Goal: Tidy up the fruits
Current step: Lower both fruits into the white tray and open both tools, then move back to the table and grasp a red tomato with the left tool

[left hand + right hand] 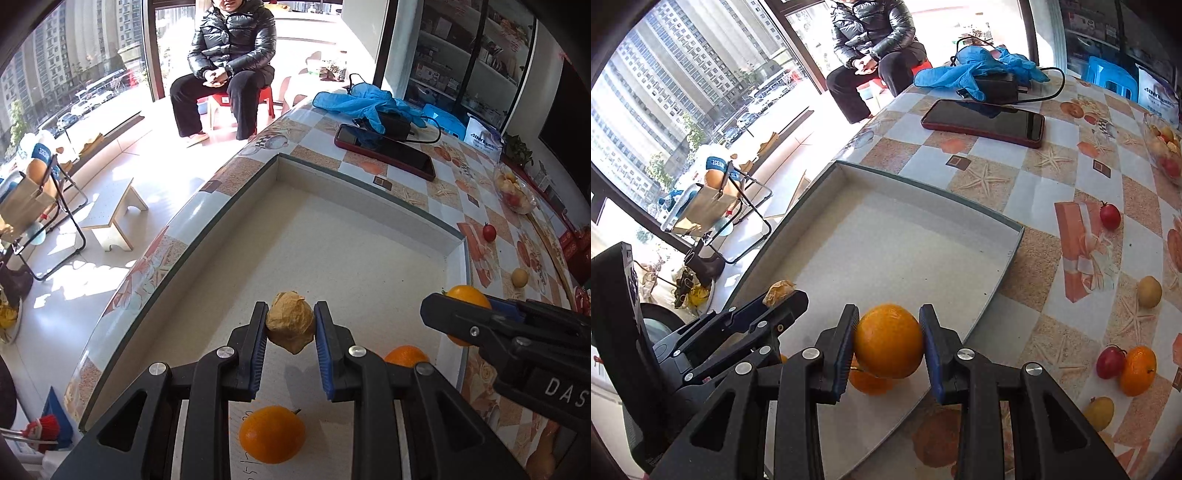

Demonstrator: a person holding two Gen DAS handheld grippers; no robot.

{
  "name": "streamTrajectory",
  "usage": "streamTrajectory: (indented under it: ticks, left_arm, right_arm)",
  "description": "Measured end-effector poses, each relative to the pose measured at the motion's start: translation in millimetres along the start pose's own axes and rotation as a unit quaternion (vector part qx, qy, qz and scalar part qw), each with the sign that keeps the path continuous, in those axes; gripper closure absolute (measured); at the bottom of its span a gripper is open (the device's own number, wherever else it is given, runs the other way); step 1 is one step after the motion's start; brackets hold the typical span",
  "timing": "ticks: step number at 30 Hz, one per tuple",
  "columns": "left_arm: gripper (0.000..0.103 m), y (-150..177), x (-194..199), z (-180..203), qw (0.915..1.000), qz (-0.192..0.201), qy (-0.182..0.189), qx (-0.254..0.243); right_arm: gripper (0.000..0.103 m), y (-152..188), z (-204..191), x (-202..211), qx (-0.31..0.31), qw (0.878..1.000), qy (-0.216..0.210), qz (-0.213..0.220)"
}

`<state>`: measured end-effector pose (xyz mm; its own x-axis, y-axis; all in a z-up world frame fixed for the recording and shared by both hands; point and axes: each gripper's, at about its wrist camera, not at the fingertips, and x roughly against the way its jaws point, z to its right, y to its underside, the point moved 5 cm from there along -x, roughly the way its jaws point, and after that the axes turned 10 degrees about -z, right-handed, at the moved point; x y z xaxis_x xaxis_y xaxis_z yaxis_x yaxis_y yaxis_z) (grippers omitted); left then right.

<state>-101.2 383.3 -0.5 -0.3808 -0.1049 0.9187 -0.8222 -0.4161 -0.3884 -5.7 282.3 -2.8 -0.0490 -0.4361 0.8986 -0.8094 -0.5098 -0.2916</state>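
My left gripper point(290, 332) is shut on a tan papery husked fruit point(290, 321) above the shallow white tray point(354, 177). Two oranges lie in the tray, one point(272, 434) below the gripper and one point(406, 355) to its right. My right gripper point(889, 341) is shut on an orange point(888, 341) over the tray's point(923, 188) near right corner, with another orange point(868, 382) under it. The right gripper also shows in the left wrist view point(461, 314). The left gripper with the husked fruit point(780, 290) shows in the right wrist view.
Loose fruit lies on the patterned tablecloth right of the tray: red ones point(1110, 216) point(1110, 362), yellow ones point(1148, 291) point(1100, 412), an orange point(1138, 370). A phone point(984, 122), blue gloves point(979, 68) and a glass bowl of fruit point(514, 190) are farther back. A person point(229, 55) sits beyond the table.
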Motion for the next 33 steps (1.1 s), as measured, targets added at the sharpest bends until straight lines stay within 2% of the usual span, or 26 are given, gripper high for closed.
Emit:
streamTrajectory:
  ticks: [5, 8, 9, 10, 11, 12, 13, 14, 18, 20, 22, 27, 29, 33]
  left_arm:
    - [0.075, 1.9, -5.6, 1.1, 0.9999, 0.001, -0.007, -0.007]
    - [0.07, 2.5, -7.4, 1.4, 0.9999, 0.003, -0.009, -0.009]
    - [0.061, 2.7, -7.3, 1.7, 0.9999, 0.005, -0.009, -0.009]
    - [0.047, 2.6, -6.5, 1.5, 0.9999, 0.008, -0.008, -0.008]
    - [0.04, 2.4, -4.7, 1.0, 0.9999, 0.013, -0.008, -0.006]
    - [0.027, 2.0, -1.9, -0.4, 0.9997, 0.022, -0.01, -0.002]
    - [0.023, 1.7, 1.5, -1.2, 0.9994, 0.032, -0.01, 0.002]
    - [0.023, 1.6, 4.4, -1.8, 0.9992, 0.039, -0.01, 0.004]
    - [0.022, -0.6, 9.1, -0.1, 0.9992, 0.038, -0.009, 0.004]
    - [0.022, -0.5, 12.0, 2.3, 0.9991, 0.042, -0.011, 0.003]
    - [0.022, -0.1, 15.4, 6.2, 0.9989, 0.046, -0.011, -0.001]
    - [0.022, 4.3, 27.1, 22.1, 0.9985, 0.05, -0.002, -0.02]
    - [0.022, 6.5, 32.0, 30.3, 0.9983, 0.051, 0.004, -0.029]
    - [0.022, 13.0, 42.8, 51.7, 0.9971, 0.054, 0.016, -0.051]
  right_arm:
    - [0.068, -1.7, 1.1, -8.9, -0.001, 1.0, 0.002, -0.005]
    - [0.068, -2.8, 2.6, -11.0, -0.002, 1.0, 0.001, -0.006]
    - [0.068, -2.9, 3.2, -11.6, -0.002, 1.0, 0.0, -0.007]
    - [0.068, -3.1, 2.8, -12.6, -0.002, 1.0, -0.001, -0.009]
    - [0.068, -3.2, 2.6, -13.4, -0.002, 1.0, -0.002, -0.011]
    - [0.067, -3.2, 2.8, -13.7, -0.003, 1.0, -0.004, -0.011]
    - [0.065, -1.9, 3.2, -12.4, -0.004, 1.0, -0.005, -0.011]
    - [0.058, -2.0, 3.1, -11.5, -0.004, 1.0, -0.006, -0.011]
    - [0.041, -2.4, 5.6, -0.7, -0.006, 1.0, 0.0, 0.004]
    - [0.025, -2.1, 7.3, 4.7, -0.009, 1.0, -0.002, 0.01]
    - [0.019, -1.4, 10.3, 12.4, -0.013, 1.0, -0.003, 0.02]
    - [0.019, 4.2, 27.0, 30.9, -0.032, 0.999, 0.006, 0.034]
    - [0.0, 8.7, 37.7, 37.1, -0.046, 0.998, 0.007, 0.036]
    - [0.0, 25.0, 62.4, 54.3, -0.068, 0.996, 0.01, 0.05]
